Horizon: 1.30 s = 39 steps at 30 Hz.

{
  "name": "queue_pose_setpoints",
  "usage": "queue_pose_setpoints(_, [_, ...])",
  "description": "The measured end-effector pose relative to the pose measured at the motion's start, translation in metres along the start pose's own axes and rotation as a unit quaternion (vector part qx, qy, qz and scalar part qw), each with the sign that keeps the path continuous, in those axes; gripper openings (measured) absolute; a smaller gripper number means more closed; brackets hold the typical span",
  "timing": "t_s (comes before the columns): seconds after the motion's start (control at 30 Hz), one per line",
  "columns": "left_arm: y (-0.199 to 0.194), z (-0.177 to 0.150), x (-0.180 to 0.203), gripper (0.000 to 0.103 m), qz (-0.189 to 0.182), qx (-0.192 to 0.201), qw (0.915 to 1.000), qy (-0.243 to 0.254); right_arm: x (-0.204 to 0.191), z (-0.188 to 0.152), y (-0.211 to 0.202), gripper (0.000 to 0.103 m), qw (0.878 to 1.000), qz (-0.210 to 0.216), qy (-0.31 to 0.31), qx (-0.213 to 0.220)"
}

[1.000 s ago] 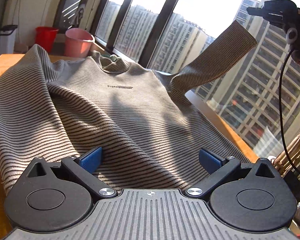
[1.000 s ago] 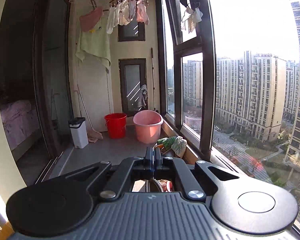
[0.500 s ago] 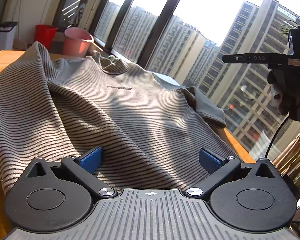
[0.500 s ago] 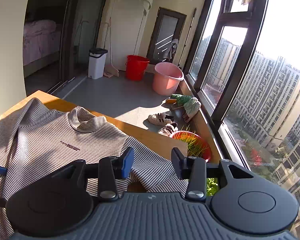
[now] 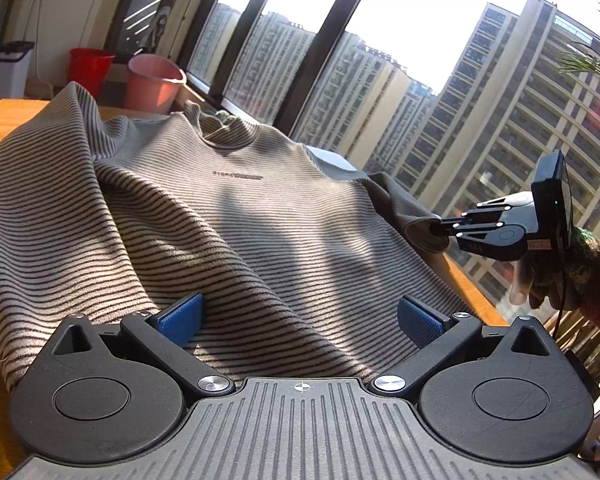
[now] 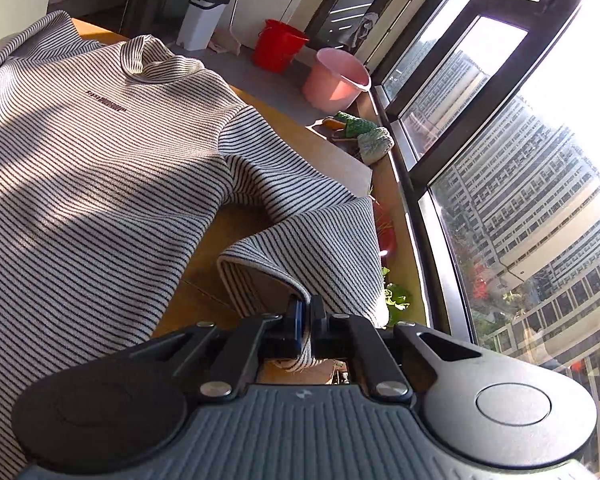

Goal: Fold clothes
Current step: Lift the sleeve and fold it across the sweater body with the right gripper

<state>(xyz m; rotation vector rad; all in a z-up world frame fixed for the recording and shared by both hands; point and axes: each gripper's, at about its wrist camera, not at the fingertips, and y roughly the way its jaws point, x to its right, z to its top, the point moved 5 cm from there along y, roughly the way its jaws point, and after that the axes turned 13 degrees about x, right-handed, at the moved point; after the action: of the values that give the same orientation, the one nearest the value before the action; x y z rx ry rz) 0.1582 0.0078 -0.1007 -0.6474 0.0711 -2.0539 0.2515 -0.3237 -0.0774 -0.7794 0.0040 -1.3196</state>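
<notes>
A grey-and-black striped sweater (image 5: 228, 216) lies front up on a wooden table (image 5: 4, 116), collar at the far end. My left gripper (image 5: 300, 312) is open low over the hem, blue pads wide apart with cloth below them. My right gripper (image 5: 440, 229) is at the sweater's right side, shut on the cuff end of the right sleeve. In the right wrist view the sleeve (image 6: 300, 216) bends back from the shoulder toward me, and its folded cuff is pinched between the closed jaws of the right gripper (image 6: 306, 312). The sweater's body (image 6: 80, 152) lies flat to the left.
A pink bucket (image 5: 154, 84), a red bucket (image 5: 88, 66) and a white bin (image 5: 14, 64) stand on the floor beyond the table. Tall windows run along the right. Slippers (image 6: 360, 132) and potted greenery (image 6: 396, 296) sit by the sill. A person's hand (image 5: 540, 280) holds the right gripper.
The sleeve, held high in the air a second ago, dropped onto the table when the right gripper opened. That gripper came down and shut on the cuff. The left gripper stayed put.
</notes>
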Motion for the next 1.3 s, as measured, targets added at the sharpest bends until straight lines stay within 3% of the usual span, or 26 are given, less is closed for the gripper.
queue_pose_setpoints(0.07, [0.0, 0.0, 0.0, 0.103, 0.0, 0.0, 1.0, -0.001, 0.04, 0.038, -0.018, 0.003, 0.993, -0.014, 0.105, 0.049])
queue_pose_setpoints(0.13, [0.001, 0.0, 0.0, 0.103, -0.001, 0.001, 1.0, -0.001, 0.068, 0.077, -0.04, 0.003, 0.975, 0.001, 0.193, 0.106])
queue_pose_setpoints(0.2, [0.001, 0.0, 0.0, 0.103, -0.001, 0.001, 1.0, -0.002, 0.08, 0.113, -0.059, 0.003, 0.958, 0.033, 0.239, 0.154])
queue_pose_setpoints(0.3, [0.001, 0.0, 0.0, 0.103, -0.001, 0.002, 1.0, -0.003, 0.069, 0.172, -0.081, 0.003, 0.943, 0.075, 0.241, 0.218])
queue_pose_setpoints(0.47, [0.0, 0.0, -0.001, 0.103, -0.003, 0.004, 1.0, -0.006, 0.015, 0.22, -0.067, 0.003, 0.946, 0.119, 0.201, 0.223])
queue_pose_setpoints(0.8, [-0.002, -0.001, -0.002, 0.103, -0.005, 0.007, 0.9999, -0.009, -0.074, 0.22, -0.004, 0.004, 0.948, 0.17, 0.215, 0.16])
queue_pose_setpoints(0.87, [-0.002, -0.001, -0.001, 0.103, -0.005, 0.007, 0.9999, -0.01, -0.083, 0.218, 0.003, 0.012, 0.946, 0.174, 0.224, 0.157])
queue_pose_setpoints(0.9, [-0.003, -0.001, -0.001, 0.103, -0.005, 0.007, 0.9999, -0.01, -0.086, 0.217, 0.004, 0.024, 0.944, 0.18, 0.226, 0.158])
queue_pose_setpoints(0.93, [-0.002, -0.001, -0.001, 0.103, -0.005, 0.007, 0.9999, -0.01, -0.087, 0.216, 0.004, 0.034, 0.943, 0.183, 0.226, 0.161])
queue_pose_setpoints(1.0, [-0.002, -0.001, 0.0, 0.103, -0.005, 0.007, 0.9999, -0.01, -0.086, 0.213, 0.003, 0.038, 0.942, 0.187, 0.221, 0.168])
queue_pose_setpoints(1.2, [-0.004, -0.001, -0.001, 0.103, -0.007, 0.002, 0.9999, -0.01, -0.054, 0.173, 0.01, 0.036, 0.954, 0.16, 0.197, 0.159])
queue_pose_setpoints(1.3, [-0.002, -0.001, 0.001, 0.103, -0.003, -0.004, 1.0, -0.001, -0.031, 0.128, 0.025, 0.028, 0.953, 0.149, 0.234, 0.124])
